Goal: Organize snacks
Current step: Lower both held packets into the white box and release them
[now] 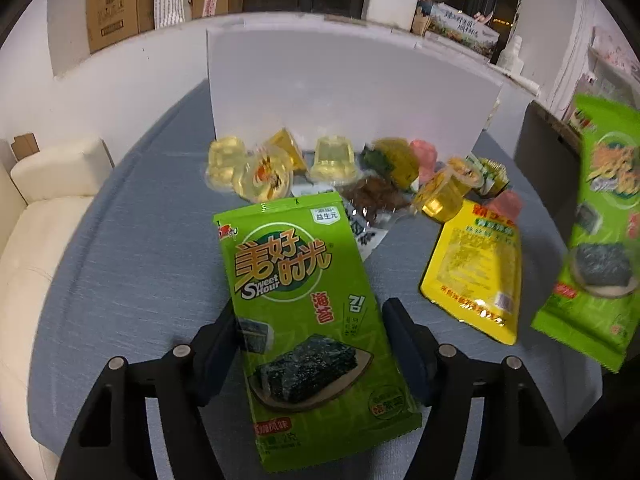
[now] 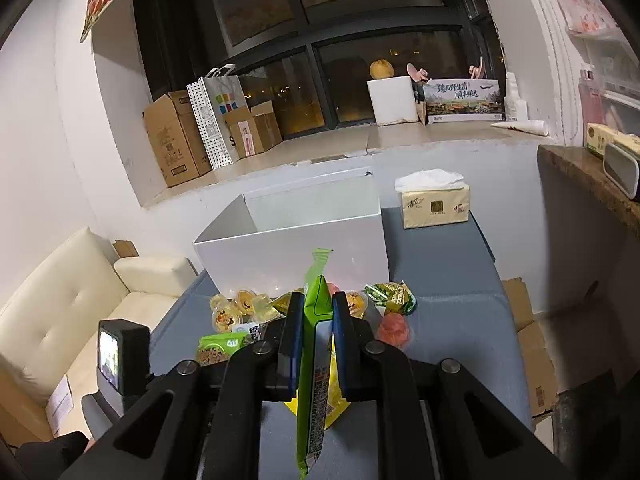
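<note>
the white box (image 2: 296,248) stands open at the far side of the blue-grey bench (image 1: 120,260); what shows of its inside in the right wrist view looks bare, so little or nothing appears sorted yet, though its floor is hidden.

right tool (image 2: 314,344): clamped narrow on a green seaweed packet (image 2: 314,308), held edge-on and lifted clear of the bench, in line with the box. the same packet (image 1: 596,232) shows blurred at the right edge of the left wrist view. judged: this one is on its way to the box.

left tool (image 1: 310,344): fingers set wide, straddling a second green seaweed packet (image 1: 308,320) that lies flat on the bench. the left finger (image 1: 224,344) looks to be at the packet's edge; the right finger (image 1: 404,344) stands just beside it with a sliver of gap. whether the pads press cannot be told for sure; it reads as not yet gripped.

left to do, all loose before the box: jelly cups (image 1: 264,172), clear and yellow, some on their sides; a yellow pouch (image 1: 476,272); pink wrapped sweets (image 1: 424,156); a dark snack bag (image 1: 376,196); small green packets (image 2: 394,296).

judged: early stage, most of the pile untouched.
</note>
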`<action>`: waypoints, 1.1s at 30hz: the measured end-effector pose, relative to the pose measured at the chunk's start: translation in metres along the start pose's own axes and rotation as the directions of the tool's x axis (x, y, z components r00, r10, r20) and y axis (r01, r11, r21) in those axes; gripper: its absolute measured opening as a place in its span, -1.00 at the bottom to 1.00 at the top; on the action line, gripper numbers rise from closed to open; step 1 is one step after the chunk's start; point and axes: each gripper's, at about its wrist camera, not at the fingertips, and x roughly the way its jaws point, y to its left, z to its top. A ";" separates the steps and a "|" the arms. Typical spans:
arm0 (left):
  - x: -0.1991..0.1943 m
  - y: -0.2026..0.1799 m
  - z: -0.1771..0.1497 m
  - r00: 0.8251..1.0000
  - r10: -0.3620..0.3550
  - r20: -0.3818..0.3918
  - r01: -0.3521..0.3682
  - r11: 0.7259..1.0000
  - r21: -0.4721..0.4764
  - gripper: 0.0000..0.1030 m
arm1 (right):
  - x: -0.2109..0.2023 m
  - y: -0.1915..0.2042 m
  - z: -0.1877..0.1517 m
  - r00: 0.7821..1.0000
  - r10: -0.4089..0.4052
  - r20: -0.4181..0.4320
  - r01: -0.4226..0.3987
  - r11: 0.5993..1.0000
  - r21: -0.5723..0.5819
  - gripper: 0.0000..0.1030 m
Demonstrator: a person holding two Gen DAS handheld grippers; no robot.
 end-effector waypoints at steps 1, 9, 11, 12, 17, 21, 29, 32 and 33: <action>-0.007 0.000 0.001 1.000 -0.006 0.015 0.006 1.000 0.005 0.45 | 0.001 0.000 0.000 1.000 0.000 0.000 0.000 1.000 -0.002 -0.73; -0.065 -0.005 0.038 0.985 -0.056 0.161 0.046 0.997 0.068 0.45 | 0.007 0.011 0.022 0.999 0.033 0.015 -0.033 0.999 -0.043 -0.73; -0.072 -0.008 0.054 0.980 -0.069 0.189 0.054 0.995 0.084 0.45 | 0.010 0.014 0.034 0.999 0.047 0.027 -0.046 0.998 -0.049 -0.73; -0.075 -0.008 0.062 0.977 -0.075 0.201 0.058 0.994 0.093 0.45 | 0.012 0.016 0.043 0.998 0.051 0.037 -0.049 0.997 -0.054 -0.73; -0.081 -0.013 0.113 0.962 -0.089 0.258 0.056 0.990 0.131 0.45 | 0.028 0.023 0.086 0.995 0.062 0.073 -0.057 0.995 -0.077 -0.73; -0.077 -0.012 0.158 0.954 -0.102 0.283 0.064 0.988 0.139 0.45 | 0.056 0.024 0.127 0.995 0.064 0.075 -0.058 0.996 -0.073 -0.73; -0.035 0.007 0.243 0.956 -0.089 0.280 0.058 0.991 0.118 0.45 | 0.126 0.028 0.185 0.998 0.051 0.039 -0.047 0.994 -0.101 -0.72; -0.008 0.013 0.255 0.964 -0.082 0.252 0.055 0.992 0.111 0.46 | 0.156 0.025 0.192 0.999 0.053 0.011 -0.052 0.995 -0.081 -0.72; -0.001 0.013 0.256 0.967 -0.074 0.242 0.049 0.993 0.110 0.49 | 0.163 0.024 0.193 0.999 0.046 0.004 -0.045 0.996 -0.080 -0.72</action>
